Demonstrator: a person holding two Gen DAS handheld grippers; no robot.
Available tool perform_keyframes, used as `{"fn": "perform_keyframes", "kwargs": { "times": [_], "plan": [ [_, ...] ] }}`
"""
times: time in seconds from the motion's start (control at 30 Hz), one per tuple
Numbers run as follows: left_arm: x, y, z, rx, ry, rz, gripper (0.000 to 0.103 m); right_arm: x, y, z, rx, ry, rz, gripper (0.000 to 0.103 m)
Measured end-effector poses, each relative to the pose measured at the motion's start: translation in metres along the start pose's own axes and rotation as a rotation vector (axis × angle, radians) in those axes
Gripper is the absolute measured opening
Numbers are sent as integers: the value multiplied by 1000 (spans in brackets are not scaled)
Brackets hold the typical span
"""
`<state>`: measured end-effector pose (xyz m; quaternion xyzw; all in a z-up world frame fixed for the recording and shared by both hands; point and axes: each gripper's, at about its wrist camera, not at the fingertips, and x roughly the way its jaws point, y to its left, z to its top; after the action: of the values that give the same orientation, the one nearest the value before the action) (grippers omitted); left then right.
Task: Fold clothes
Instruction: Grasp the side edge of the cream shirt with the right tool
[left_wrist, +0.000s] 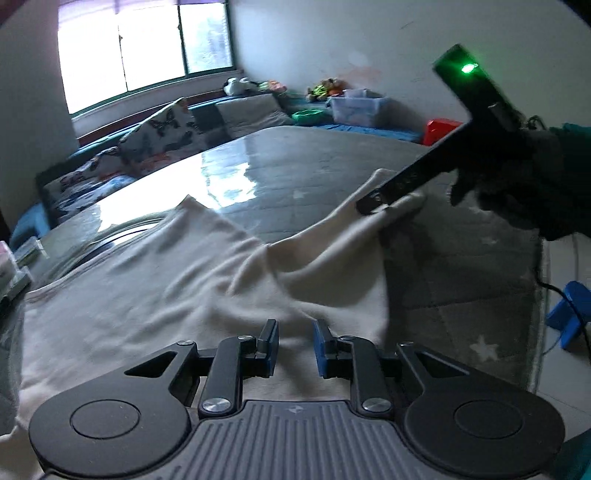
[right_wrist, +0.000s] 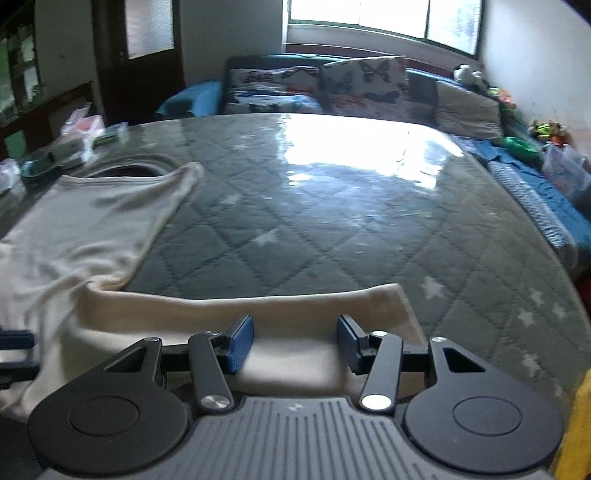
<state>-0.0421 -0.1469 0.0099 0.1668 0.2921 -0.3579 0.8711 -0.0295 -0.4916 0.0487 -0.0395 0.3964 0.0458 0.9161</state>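
Blue pads, left tool (left_wrist: 295, 332): jaws apart and gripping nothing, hovering low over the body of the cream shirt (left_wrist: 147, 295).
Blue pads, right tool (right_wrist: 295, 332): also spread wide, with the sleeve (right_wrist: 258, 306) lying in the gap. The pads do not look pressed onto it.
Shirt: spread on the grey quilted desk (right_wrist: 332, 221), body wrinkled, neckline (right_wrist: 125, 171) towards the far left. The sleeve stretches out to the right and rises towards the right tool in the left wrist view.
Stage: the sleeve is still out to the side, so no fold of it shows. More than that I can't judge.
Risk, slip: the desk top is glossy, so a one-sided pull could drag the whole shirt along.
Risk, grip: closing on a thin edge of sleeve could let it drop out mid-lift.
Risk, wrinkles: creases in the body would get folded in.
Edges: small clutter (right_wrist: 74, 144) sits by the collar at the left rim.
Open room: the far and right parts of the desk lie bare.
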Motion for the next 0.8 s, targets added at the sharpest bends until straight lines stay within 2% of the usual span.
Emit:
{"fn": "perform_keyframes", "kwargs": {
  "times": [0.13,0.3,0.67,0.73,0.8],
  "plan": [
    [1,-9,-4,65,-15,-13,21,3,-13,1,23,-7,-80,51],
    [3,-5,-4,58,-12,-28,24,6,-25,3,42,-8,-148,51],
    [5,-3,-2,44,-14,-18,27,-6,-53,-4,111,-10,-156,50],
    [4,-4,-3,46,-13,-16,27,-3,-55,-3,114,-7,-138,48],
    [3,-4,-3,47,-12,-12,28,2,-55,-1,117,-3,-113,41]
  ]
}}
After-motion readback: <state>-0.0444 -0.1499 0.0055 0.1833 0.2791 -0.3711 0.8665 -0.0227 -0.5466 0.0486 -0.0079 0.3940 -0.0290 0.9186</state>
